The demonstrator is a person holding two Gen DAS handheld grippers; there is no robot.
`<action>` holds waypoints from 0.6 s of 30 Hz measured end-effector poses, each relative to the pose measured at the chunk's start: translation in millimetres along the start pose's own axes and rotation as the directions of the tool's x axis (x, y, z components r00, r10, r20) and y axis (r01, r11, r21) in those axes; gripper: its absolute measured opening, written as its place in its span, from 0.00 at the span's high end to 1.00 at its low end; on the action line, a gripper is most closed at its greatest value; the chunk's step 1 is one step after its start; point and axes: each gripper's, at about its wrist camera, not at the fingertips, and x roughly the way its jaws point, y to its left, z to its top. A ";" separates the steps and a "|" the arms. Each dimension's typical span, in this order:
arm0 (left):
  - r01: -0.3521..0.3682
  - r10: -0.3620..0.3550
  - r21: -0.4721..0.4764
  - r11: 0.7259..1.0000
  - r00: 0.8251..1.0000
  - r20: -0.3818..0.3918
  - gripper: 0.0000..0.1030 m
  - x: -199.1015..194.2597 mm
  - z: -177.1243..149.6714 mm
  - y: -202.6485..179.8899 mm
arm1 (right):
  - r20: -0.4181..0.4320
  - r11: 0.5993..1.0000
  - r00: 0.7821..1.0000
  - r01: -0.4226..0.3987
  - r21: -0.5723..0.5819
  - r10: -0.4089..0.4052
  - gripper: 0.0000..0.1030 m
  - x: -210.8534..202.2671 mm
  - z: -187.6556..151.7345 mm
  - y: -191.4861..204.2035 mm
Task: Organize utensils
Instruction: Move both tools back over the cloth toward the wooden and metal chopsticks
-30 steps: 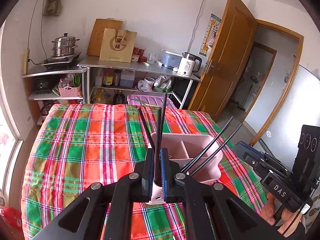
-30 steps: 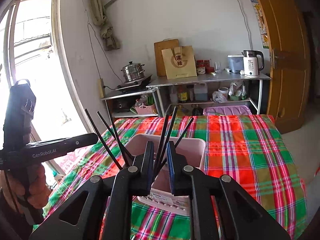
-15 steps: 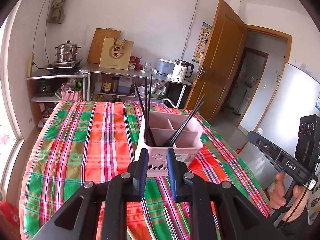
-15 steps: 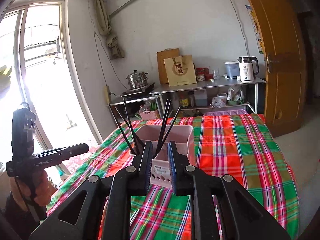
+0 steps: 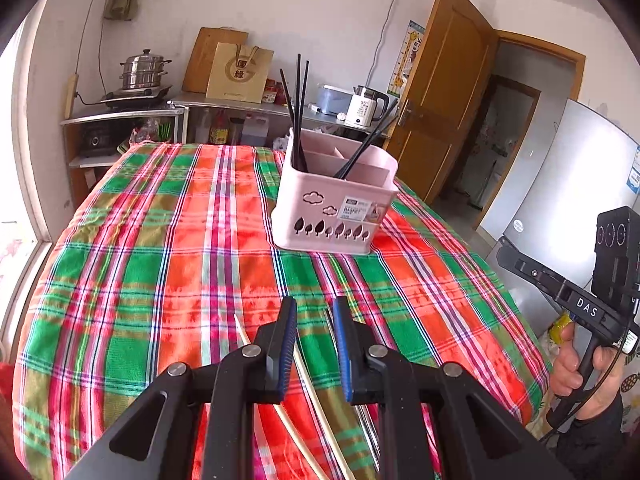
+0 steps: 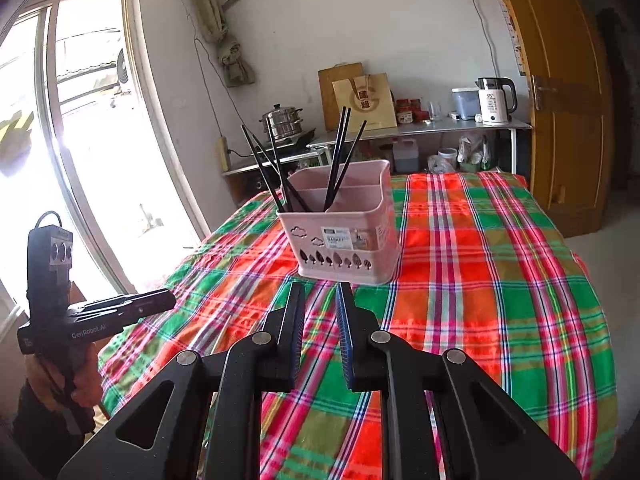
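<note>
A pink utensil basket [image 5: 334, 204] with dividers stands on the plaid tablecloth [image 5: 160, 264]; it also shows in the right wrist view [image 6: 344, 236]. Several black chopsticks [image 5: 298, 112] stand in its compartments, also seen in the right wrist view [image 6: 338, 160]. My left gripper [image 5: 314, 308] is open and empty, back from the basket, above pale wooden chopsticks [image 5: 308, 384] and a metal pair [image 5: 366, 424] lying on the cloth. My right gripper [image 6: 320, 292] is open and empty, just in front of the basket.
A metal shelf [image 5: 240, 104] with a kettle [image 5: 366, 110], a paper bag and a steamer pot [image 5: 142, 70] stands behind the table. A wooden door [image 5: 436, 92] is at the right, a window [image 6: 72, 140] at the left.
Both grippers have pulled back from the basket and away from the black chopsticks, with their jaws now wider apart. The pale and metal chopsticks have come into the left wrist view.
</note>
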 end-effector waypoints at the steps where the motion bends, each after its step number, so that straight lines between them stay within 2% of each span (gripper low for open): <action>1: -0.002 0.002 -0.003 1.000 1.000 -0.007 0.83 0.4 -4.4 0.8 | -0.008 1.000 1.000 -0.003 0.005 0.003 0.84 0.2 -4.6 -0.4; 9: -0.005 0.003 -0.025 1.000 0.998 -0.070 0.83 14.9 -27.5 6.2 | -0.064 1.000 0.998 -0.018 0.009 0.019 0.84 12.1 -23.3 5.6; 18: -0.066 0.058 -0.078 0.995 0.992 -0.109 0.83 29.5 -29.5 25.6 | -0.113 0.999 0.992 -0.054 -0.006 0.053 0.84 32.2 -30.3 23.0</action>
